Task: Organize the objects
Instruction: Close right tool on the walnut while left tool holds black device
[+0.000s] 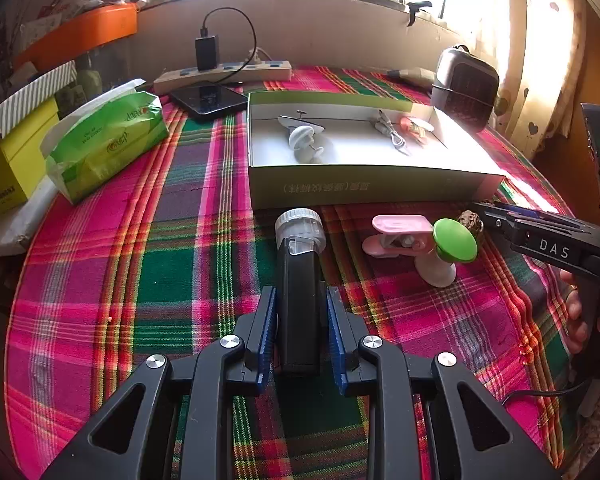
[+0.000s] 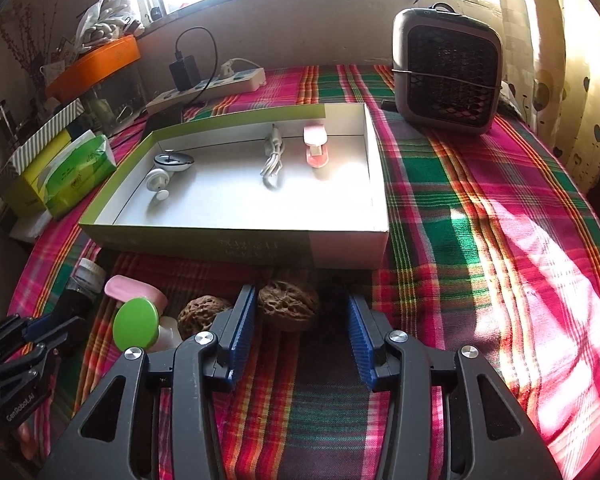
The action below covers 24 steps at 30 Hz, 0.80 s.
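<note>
Three things already lie in the open box (image 2: 344, 248): a white gadget (image 2: 168, 168) at the left, a coiled cable (image 2: 272, 160) and a pink clip (image 2: 315, 148). Left on the bench, near the box: the black torch (image 1: 300, 280) the left gripper (image 1: 302, 320) is grasping, a second pink clip (image 1: 396, 232), a green-capped piece (image 1: 454, 240) and two walnuts, one (image 2: 288, 308) between the released jaws of the right gripper (image 2: 302, 332), untouched.

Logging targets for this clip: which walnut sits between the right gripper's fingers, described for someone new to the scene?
Start at the shallow green-sided box on the plaid cloth. Two walnuts lie in front of it; the target walnut is the one nearer the box's middle, while the other walnut lies beside the green-capped bottle.
</note>
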Each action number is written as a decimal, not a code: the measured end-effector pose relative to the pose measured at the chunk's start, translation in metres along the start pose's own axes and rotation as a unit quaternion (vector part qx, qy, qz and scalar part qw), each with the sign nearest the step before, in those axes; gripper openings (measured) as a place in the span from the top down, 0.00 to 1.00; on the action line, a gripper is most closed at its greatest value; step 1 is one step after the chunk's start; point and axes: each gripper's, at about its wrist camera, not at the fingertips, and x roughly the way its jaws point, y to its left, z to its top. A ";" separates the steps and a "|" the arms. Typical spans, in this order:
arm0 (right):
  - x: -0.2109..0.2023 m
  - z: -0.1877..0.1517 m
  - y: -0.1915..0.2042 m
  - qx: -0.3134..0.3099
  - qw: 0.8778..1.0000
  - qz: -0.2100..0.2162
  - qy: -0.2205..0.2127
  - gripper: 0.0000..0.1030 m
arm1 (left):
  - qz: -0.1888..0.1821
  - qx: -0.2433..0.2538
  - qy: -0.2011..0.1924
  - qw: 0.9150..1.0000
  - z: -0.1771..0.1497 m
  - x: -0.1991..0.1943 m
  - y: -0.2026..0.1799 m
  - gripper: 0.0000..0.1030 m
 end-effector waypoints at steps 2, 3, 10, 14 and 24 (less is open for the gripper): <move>0.000 0.000 0.003 -0.010 1.000 -0.007 0.002 0.57 | 0.001 -0.001 0.001 1.000 0.002 0.001 0.000 0.78; 0.001 0.000 0.004 -0.014 1.000 -0.011 0.003 0.57 | 0.001 -0.002 0.001 1.000 0.002 0.002 0.000 0.78; 0.001 0.000 0.004 -0.018 1.000 -0.010 0.003 0.57 | -0.002 -0.009 0.002 1.000 0.004 0.003 0.001 0.78; 0.000 0.000 0.001 -0.012 1.000 -0.016 0.002 0.68 | 0.000 -0.008 0.003 1.000 0.004 0.003 0.001 0.79; -0.003 -0.004 0.002 -0.011 1.000 -0.017 0.002 0.68 | 0.000 -0.016 0.002 1.000 0.005 0.004 0.001 0.79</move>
